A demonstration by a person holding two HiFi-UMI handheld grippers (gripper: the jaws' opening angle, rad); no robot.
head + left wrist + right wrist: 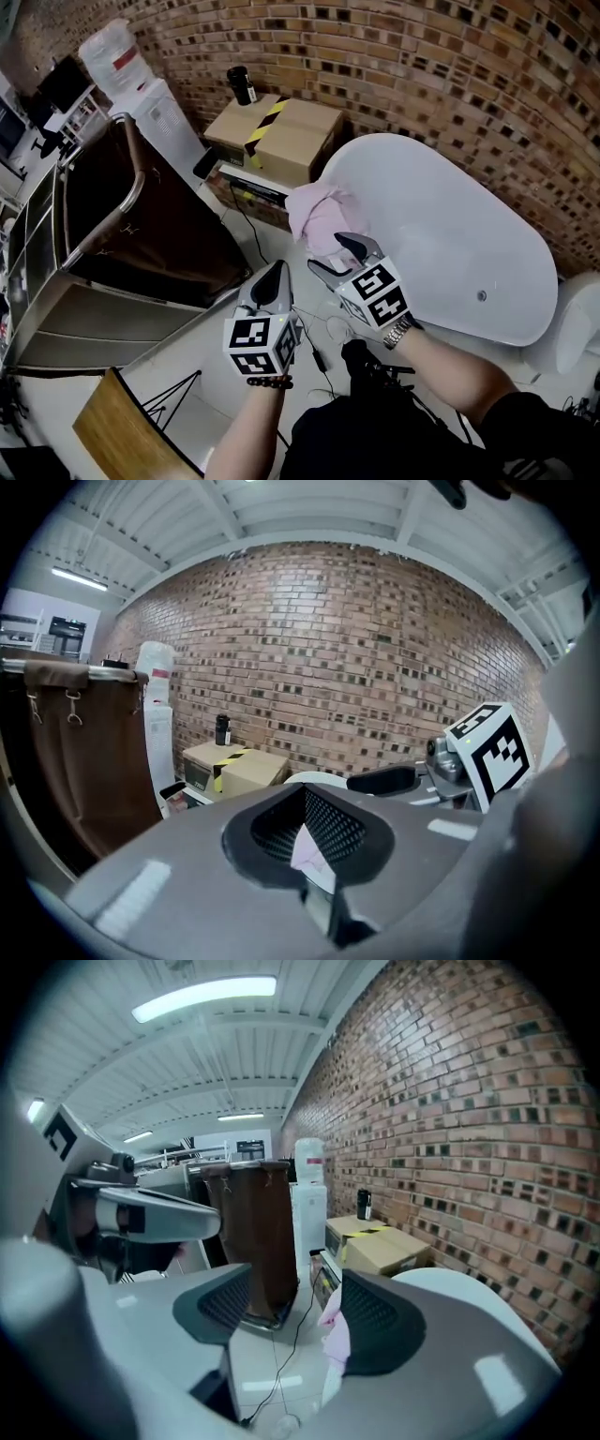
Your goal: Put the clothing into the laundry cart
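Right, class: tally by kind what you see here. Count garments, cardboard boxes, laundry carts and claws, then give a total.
pink garment: 1
cardboard box: 1
laundry cart: 1
claws: 2 (left claw, right claw)
Total: 5

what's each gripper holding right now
Left gripper: closed, empty.
Right gripper: open, pink garment between its jaws, not gripped.

We see even, bright indoor light from ceiling strip lamps (204, 997); both gripper views bend strongly and darken at their edges.
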